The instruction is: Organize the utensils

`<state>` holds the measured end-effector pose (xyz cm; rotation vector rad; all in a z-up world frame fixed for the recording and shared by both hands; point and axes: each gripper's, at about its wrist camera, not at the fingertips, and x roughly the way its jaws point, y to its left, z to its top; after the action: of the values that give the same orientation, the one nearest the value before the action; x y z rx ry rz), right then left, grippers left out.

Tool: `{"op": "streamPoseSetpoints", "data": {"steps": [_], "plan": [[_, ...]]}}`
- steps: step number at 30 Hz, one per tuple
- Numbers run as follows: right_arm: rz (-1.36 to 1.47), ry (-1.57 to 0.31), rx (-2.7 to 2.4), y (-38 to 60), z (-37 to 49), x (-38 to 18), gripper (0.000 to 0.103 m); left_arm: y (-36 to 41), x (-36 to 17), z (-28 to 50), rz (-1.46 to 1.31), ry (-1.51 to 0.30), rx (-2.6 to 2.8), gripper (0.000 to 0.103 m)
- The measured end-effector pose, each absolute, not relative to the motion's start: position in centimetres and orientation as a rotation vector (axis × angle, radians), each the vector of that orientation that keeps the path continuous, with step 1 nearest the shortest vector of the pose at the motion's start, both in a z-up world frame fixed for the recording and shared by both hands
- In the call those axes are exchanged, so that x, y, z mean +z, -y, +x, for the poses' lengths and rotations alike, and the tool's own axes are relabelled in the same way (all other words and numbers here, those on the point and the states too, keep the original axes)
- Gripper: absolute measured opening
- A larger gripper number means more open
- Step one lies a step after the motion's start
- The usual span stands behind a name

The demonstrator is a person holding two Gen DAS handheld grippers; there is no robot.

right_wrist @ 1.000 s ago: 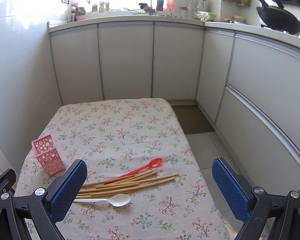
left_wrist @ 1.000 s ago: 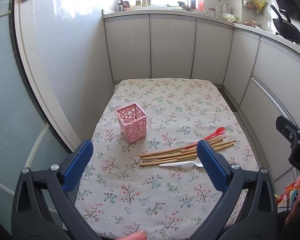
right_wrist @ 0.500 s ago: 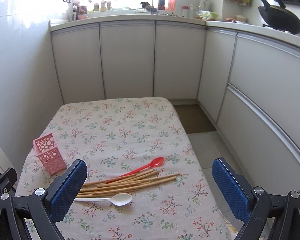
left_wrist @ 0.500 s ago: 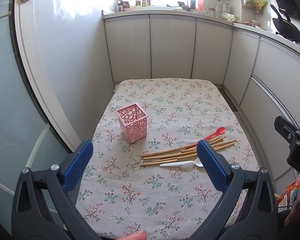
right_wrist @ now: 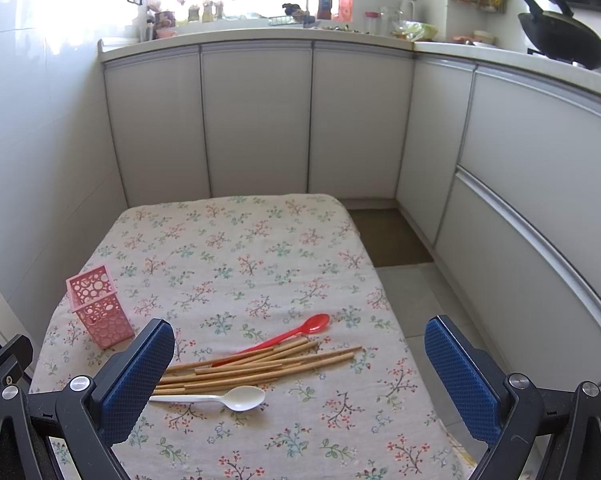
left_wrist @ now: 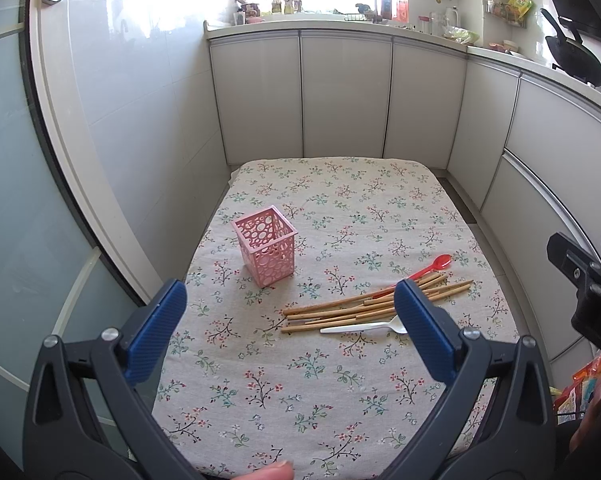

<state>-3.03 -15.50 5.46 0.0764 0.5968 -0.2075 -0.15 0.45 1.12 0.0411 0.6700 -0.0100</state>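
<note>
A pink perforated holder stands upright and empty on the floral tablecloth; it also shows in the right wrist view. To its right lie several wooden chopsticks in a loose bundle, a red spoon behind them and a white spoon in front. In the right wrist view I see the chopsticks, the red spoon and the white spoon. My left gripper is open and empty above the near table. My right gripper is open and empty, near the utensils.
The table stands in a narrow kitchen with white cabinets behind and to the right. A glass door frame runs along the left. A black wok sits on the counter at right. Tiled floor lies right of the table.
The right wrist view has shifted slightly, so the table and utensils sit a little higher in it. The left gripper has barely moved. Nothing on the table has moved.
</note>
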Motion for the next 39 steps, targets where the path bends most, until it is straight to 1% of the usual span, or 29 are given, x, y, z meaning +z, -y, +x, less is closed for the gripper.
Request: {"op": "streamPoseSetpoints", "data": {"steps": [26,34,39], "plan": [[0.082,-0.617,-0.222,16.1,-2.8,5.0,0.103,-0.2,1.1,-0.1,0.054,-0.669,0.000,0.103],[0.080,-0.669,-0.206,16.6,-1.9,5.1,0.103,0.4,1.2,0.6,0.073,-0.666,0.009,0.103],[0.124,-0.741,-0.192,18.5,-0.1,5.1,0.103,0.8,0.7,3.4,0.101,-0.730,-0.005,0.103]]}}
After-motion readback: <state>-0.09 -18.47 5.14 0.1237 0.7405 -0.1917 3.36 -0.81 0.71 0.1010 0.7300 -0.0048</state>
